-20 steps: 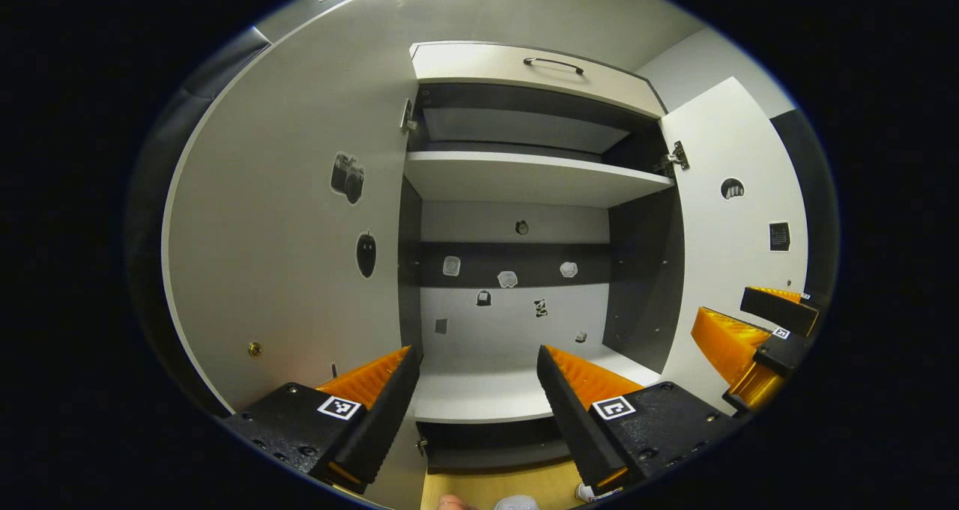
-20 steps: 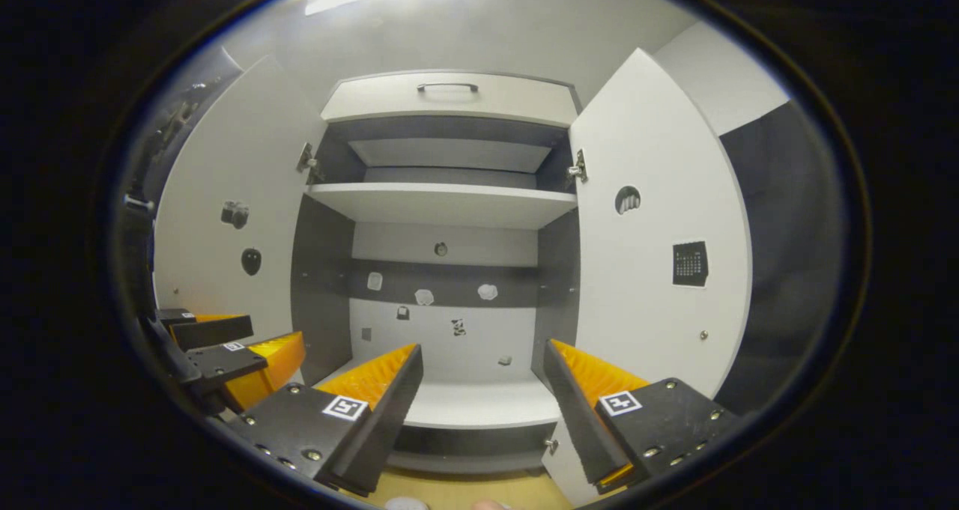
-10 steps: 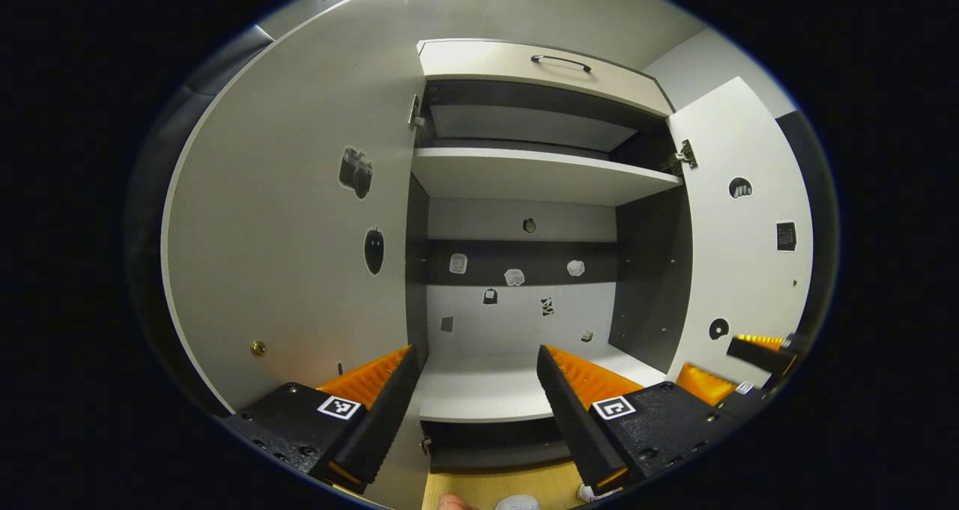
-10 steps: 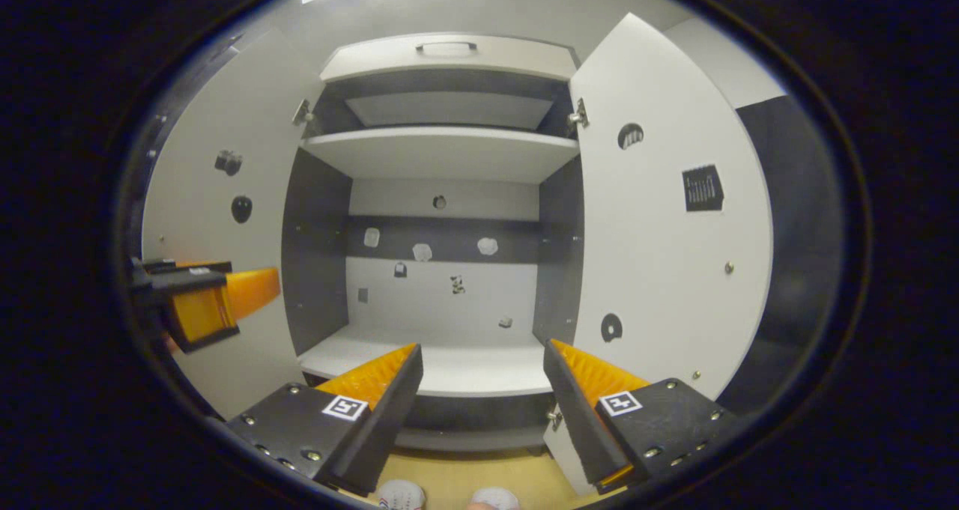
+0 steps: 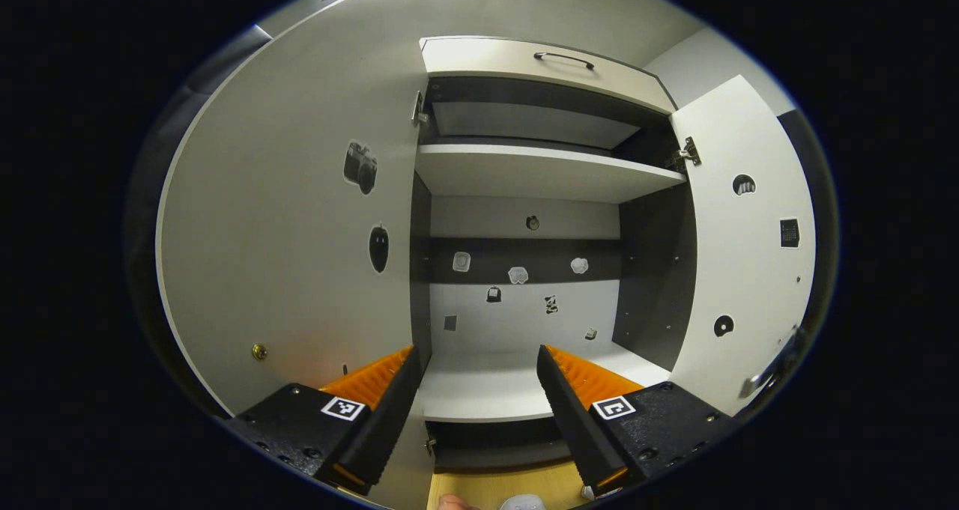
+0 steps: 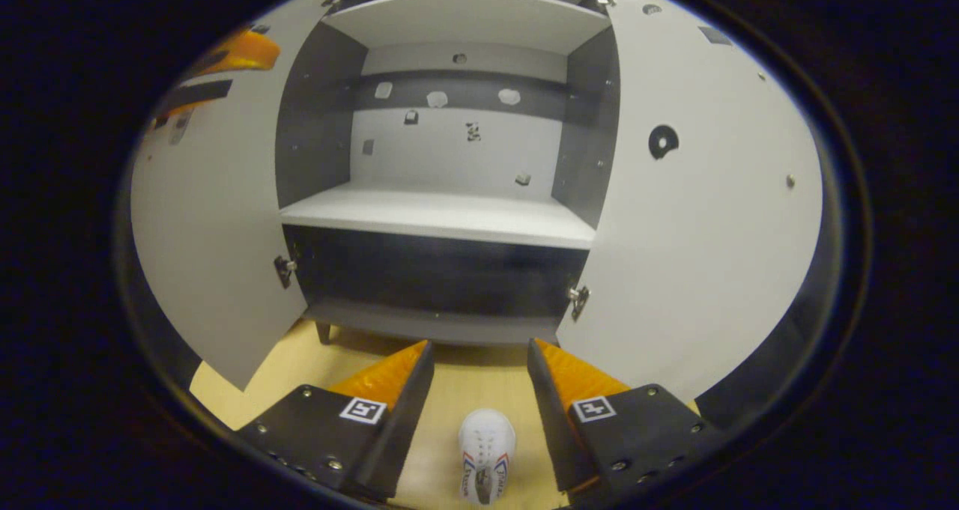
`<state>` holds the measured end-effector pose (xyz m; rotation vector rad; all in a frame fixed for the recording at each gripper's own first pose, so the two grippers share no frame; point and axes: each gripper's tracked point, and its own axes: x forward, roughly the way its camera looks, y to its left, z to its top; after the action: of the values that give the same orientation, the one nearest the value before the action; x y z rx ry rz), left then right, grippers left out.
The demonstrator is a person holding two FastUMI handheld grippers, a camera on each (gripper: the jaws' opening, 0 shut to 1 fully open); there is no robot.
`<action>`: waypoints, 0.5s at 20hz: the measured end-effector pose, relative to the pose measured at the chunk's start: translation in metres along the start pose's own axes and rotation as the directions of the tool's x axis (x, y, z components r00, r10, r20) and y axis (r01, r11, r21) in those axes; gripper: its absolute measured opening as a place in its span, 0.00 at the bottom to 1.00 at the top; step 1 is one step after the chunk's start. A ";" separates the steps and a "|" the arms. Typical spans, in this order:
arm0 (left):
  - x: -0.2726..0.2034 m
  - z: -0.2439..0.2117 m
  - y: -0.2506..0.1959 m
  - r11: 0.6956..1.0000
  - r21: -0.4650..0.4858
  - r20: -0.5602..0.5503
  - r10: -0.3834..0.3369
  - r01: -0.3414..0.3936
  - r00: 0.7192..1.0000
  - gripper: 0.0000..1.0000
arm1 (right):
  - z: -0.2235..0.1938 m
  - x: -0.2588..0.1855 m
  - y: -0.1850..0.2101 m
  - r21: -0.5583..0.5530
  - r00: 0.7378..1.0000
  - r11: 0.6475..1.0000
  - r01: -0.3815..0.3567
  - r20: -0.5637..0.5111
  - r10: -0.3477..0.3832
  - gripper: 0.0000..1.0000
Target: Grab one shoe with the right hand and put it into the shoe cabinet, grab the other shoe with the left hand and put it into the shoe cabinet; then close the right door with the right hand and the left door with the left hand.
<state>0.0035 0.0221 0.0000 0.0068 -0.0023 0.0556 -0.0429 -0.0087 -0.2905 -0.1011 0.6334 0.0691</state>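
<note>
- The left gripper view looks level into the open cabinet from near its left door, close in, facing the back wall.
- The right gripper view sits lower and tilts down at the floor before the cabinet, near its right door.
- Both views share the cabinet's inside, its lower shelf and both doors.

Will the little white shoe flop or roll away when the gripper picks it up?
The white shoe probably won't roll: it lies flat on its sole on the wooden floor. It looks small, so likely light. Its laced upper may squash a bit between the right gripper fingers.
</note>
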 end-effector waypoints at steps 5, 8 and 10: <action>0.000 0.001 -0.001 1.000 0.007 0.002 -0.012 0.012 1.000 0.95 | -0.089 0.020 0.005 -0.028 0.980 0.999 -0.029 -0.195 0.023 0.56; 0.000 0.000 -0.002 1.000 0.005 -0.002 -0.018 0.018 1.000 0.95 | -0.138 0.025 0.010 -0.019 0.951 0.999 -0.049 -0.306 0.041 0.56; 0.000 0.000 -0.002 1.000 0.005 -0.005 -0.022 0.022 1.000 0.95 | -0.167 0.025 0.012 -0.019 0.927 0.998 -0.059 -0.372 0.048 0.56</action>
<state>0.0034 0.0200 -0.0005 0.0122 0.0031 0.0335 -0.1222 -0.0154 -0.4398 -0.1273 1.0155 0.1141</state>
